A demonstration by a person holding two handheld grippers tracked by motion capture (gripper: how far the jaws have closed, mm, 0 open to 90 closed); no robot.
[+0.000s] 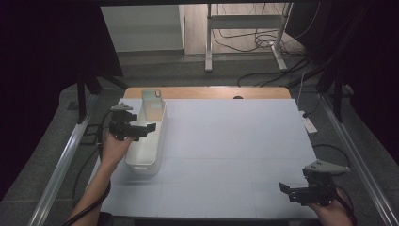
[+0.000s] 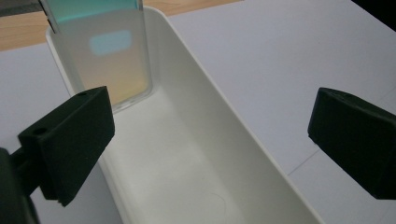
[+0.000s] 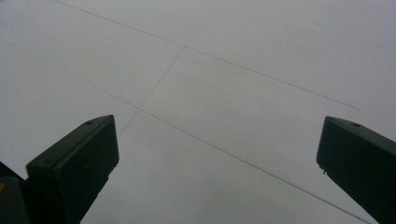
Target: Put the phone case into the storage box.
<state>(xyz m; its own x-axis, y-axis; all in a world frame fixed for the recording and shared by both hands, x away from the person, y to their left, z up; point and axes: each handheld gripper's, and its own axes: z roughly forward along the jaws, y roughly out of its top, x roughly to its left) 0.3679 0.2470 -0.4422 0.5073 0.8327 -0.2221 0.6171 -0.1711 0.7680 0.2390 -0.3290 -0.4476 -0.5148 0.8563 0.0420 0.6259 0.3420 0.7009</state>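
Iridescent phone case (image 2: pixel 105 51) leaning in white bin (image 2: pixel 243 140), beyond wide-spread left hand-held gripper (image 2: pixel 210 149)

dim overall | dark vignetted edges | soft blur | faint glare on table (image 1: pixel 226 141)

One white bin (image 1: pixel 147 149) stood on the table (image 1: pixel 226 155), and one was all there was. Inside it, one iridescent phone case (image 1: pixel 153 106) leaned against the far end wall; in the left gripper view the same single case (image 2: pixel 105 51) showed above the bin (image 2: pixel 196 140) floor. Two grippers were in play: one left gripper (image 1: pixel 141 128), one right gripper (image 1: pixel 288 190), each with two black jaws, four jaws in all. Two hands held them, one apiece. One table, one white mat over it. Beyond, on the floor, one metal stand (image 1: pixel 244 28) with two legs.
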